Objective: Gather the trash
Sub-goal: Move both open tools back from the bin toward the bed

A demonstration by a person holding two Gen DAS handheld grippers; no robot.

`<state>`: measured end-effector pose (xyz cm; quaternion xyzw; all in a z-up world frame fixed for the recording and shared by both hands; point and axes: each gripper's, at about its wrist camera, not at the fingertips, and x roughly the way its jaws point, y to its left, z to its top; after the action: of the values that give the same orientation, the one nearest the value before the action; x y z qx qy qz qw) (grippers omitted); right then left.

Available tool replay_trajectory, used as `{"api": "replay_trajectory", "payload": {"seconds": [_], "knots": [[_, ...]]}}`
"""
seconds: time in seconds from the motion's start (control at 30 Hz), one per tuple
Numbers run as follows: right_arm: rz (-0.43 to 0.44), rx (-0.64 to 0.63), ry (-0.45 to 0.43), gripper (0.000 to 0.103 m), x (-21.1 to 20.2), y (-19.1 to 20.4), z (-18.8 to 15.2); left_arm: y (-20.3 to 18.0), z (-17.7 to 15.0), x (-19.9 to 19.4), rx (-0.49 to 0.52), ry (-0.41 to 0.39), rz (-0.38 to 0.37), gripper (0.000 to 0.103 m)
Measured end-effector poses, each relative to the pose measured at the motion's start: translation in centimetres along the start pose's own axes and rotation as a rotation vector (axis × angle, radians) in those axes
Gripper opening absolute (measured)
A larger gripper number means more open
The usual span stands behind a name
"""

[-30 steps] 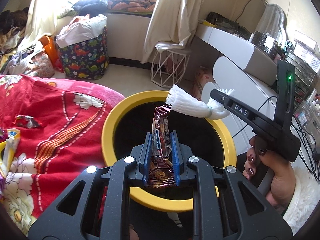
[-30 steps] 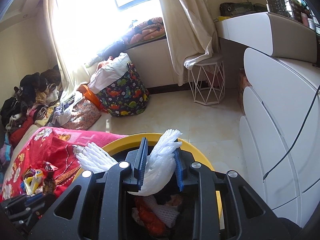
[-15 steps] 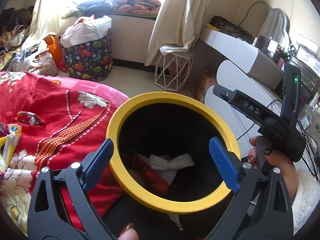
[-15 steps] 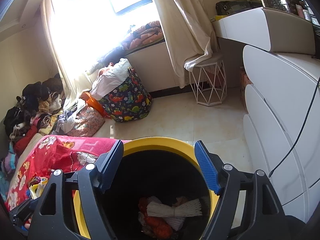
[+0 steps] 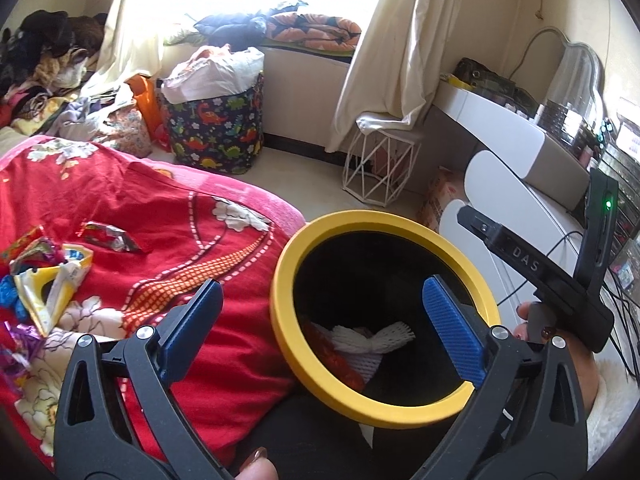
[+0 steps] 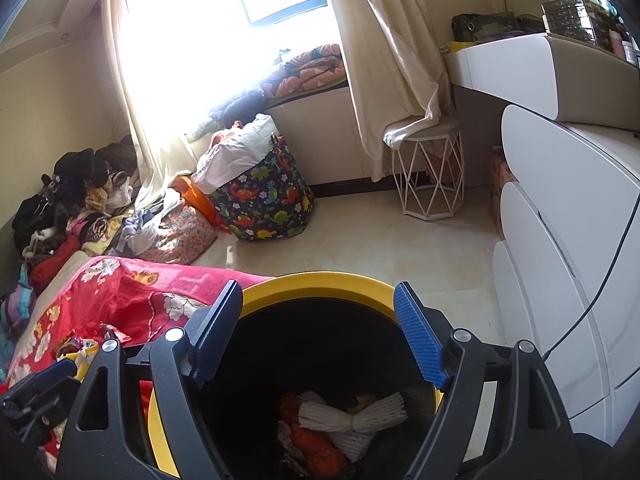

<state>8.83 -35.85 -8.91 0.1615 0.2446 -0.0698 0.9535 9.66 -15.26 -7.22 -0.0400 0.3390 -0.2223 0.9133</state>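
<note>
1. The left tongs (image 5: 320,320) are seen spread wide, and their jaws are opening. Nothing is held between them.
2. The right tongs (image 6: 318,334) are also seen apart, with jaws opening and nothing between them.
3. A round bin with a yellow rim (image 5: 280,280) and a black inside is seen under both tongs. It stands on the floor, just beside the bed.
4. At the bottom of the bin, a white foam net (image 6: 352,418) is seen lying on top of other trash. A red-orange wrapper (image 6: 316,446) is seen touching it.
5. The bed is covered with a red flowered blanket (image 5: 140,216).
6. More trash is left on the blanket, well apart from the bin: a shiny crumpled wrapper (image 5: 108,236) and a heap of colourful wrappers (image 5: 44,276) near the left edge.
7. In the left view, the right tongs are held by a hand (image 5: 568,360) with a fluffy white sleeve.
8. A dinosaur-print basket (image 6: 264,204) full of laundry is seen by the window.
9. A white wire stool (image 6: 430,176) is seen under the curtain.
10. White drawers (image 6: 560,240) are seen at the right.
</note>
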Motion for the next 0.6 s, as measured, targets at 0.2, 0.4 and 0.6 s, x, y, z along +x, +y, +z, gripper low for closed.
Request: {"api": "replay_trajectory", "payload": {"seconds": [0.2,0.4,0.6], "knots": [[0.033,-0.038,-0.002,0.075,-0.4,1.2,-0.1,1.9,0.5,-1.4,-0.033,-0.036,0.045,0.092],[0.073,-0.080,-0.005,0.075,-1.0,2.9,-0.2,4.0,1.1,-2.7,-0.071,-0.071,0.088,0.092],[0.117,-0.111,0.012,0.075,-1.5,5.1,-0.5,6.5,1.5,-4.0,-0.113,-0.102,0.133,0.092]]}}
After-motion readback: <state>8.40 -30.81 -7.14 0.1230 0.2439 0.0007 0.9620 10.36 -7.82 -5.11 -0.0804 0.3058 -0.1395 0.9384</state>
